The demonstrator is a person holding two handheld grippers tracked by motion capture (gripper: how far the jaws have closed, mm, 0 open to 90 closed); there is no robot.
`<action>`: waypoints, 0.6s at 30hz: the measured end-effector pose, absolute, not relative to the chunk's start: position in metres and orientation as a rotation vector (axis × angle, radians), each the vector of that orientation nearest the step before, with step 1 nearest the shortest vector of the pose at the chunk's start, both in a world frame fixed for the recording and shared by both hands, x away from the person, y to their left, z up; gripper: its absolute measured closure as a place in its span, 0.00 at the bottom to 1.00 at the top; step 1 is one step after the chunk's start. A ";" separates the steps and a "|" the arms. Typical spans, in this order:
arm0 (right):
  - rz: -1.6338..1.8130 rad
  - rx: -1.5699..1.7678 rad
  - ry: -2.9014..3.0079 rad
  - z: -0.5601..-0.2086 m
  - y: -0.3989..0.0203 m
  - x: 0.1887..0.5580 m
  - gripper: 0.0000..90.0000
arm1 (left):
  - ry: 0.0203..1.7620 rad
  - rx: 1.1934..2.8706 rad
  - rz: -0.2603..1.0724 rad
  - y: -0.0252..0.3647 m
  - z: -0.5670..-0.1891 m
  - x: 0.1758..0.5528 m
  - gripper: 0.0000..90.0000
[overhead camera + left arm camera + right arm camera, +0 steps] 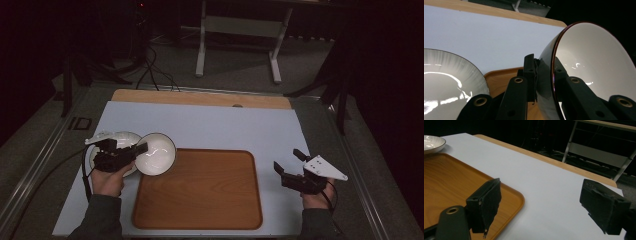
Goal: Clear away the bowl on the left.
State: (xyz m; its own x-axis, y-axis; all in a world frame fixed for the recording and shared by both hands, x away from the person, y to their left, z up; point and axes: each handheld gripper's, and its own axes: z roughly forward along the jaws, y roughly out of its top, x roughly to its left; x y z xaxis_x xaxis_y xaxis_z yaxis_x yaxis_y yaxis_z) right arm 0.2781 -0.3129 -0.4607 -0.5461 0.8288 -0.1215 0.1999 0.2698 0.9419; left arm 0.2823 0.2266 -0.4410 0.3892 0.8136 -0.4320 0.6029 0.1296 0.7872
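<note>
The left gripper is clenched on the rim of a white bowl, one jaw inside, one on the dark outer wall, holding it tilted over the wooden tray's far left corner. The right gripper hangs released, jaws wide and empty, just right of the tray. There are two dishes: the bowl and a white plate left of the tray, lying under the left gripper.

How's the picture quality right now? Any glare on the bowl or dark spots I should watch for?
High view: dim, room beyond the table black, bowl interior bright. Left gripper view: streaky glare inside the bowl and on the plate; near left tongs soft. Right gripper view: evenly lit tray, right tongs slightly blurred.
</note>
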 end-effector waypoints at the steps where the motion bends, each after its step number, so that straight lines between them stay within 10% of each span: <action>1: 1.290 0.926 1.917 -0.461 -0.313 0.278 0.19 | 1.301 1.566 0.241 0.226 -0.441 0.282 0.89; 18: 1.292 0.930 1.915 -0.460 -0.314 0.278 0.19 | 1.267 1.608 0.215 0.209 -0.442 0.283 0.89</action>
State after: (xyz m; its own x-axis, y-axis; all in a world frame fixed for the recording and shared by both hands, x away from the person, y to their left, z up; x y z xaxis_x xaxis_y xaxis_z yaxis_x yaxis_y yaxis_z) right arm 0.2779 -0.3138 -0.4604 -0.5450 0.8301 -0.1177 0.2014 0.2659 0.9427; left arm 0.2829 0.2094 -0.4418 0.4275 0.7986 -0.4237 0.6141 0.0875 0.7844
